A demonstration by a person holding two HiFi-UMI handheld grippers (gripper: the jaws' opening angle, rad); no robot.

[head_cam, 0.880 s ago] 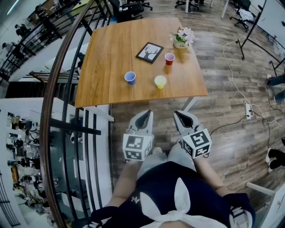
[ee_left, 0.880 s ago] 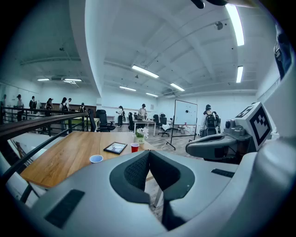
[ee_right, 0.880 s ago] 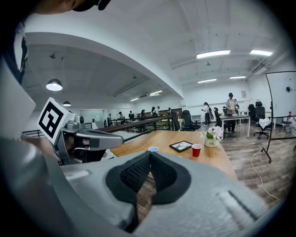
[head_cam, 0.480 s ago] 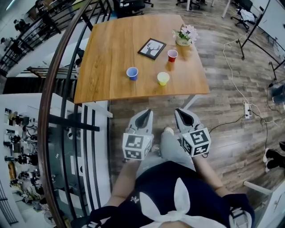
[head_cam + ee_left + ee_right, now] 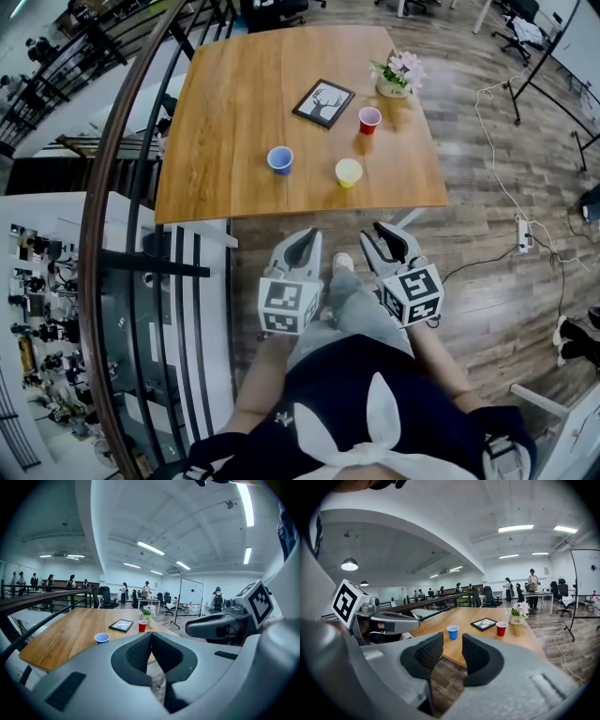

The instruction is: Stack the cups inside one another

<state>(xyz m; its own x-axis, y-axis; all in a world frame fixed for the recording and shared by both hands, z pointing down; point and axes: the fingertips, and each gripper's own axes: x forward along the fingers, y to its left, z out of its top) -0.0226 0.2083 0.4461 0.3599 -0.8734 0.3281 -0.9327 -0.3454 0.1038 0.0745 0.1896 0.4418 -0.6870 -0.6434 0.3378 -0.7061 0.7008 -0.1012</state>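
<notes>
Three cups stand apart on the wooden table [image 5: 234,122]: a blue cup [image 5: 279,160], a yellow cup [image 5: 348,172] and a red cup [image 5: 369,120]. Both grippers hang over the floor in front of the table's near edge, well short of the cups. My left gripper [image 5: 302,244] is shut and holds nothing; its tips [image 5: 151,637] meet, with the blue cup [image 5: 101,638] and the red cup [image 5: 142,626] beyond. My right gripper [image 5: 391,242] is open and empty. Over its jaws [image 5: 452,648] I see the blue cup [image 5: 453,632] and the red cup [image 5: 501,628]. Neither gripper view shows the yellow cup.
A framed deer picture [image 5: 323,103] lies near the red cup, and a flower pot [image 5: 397,75] stands at the table's far right corner. A curved handrail [image 5: 112,187] with bars runs along the left. A power strip [image 5: 523,234] and cables lie on the floor at right.
The person has stepped forward, one shoe now out between the grippers. The table has shifted slightly in view. The right gripper's jaws look a little further apart.
</notes>
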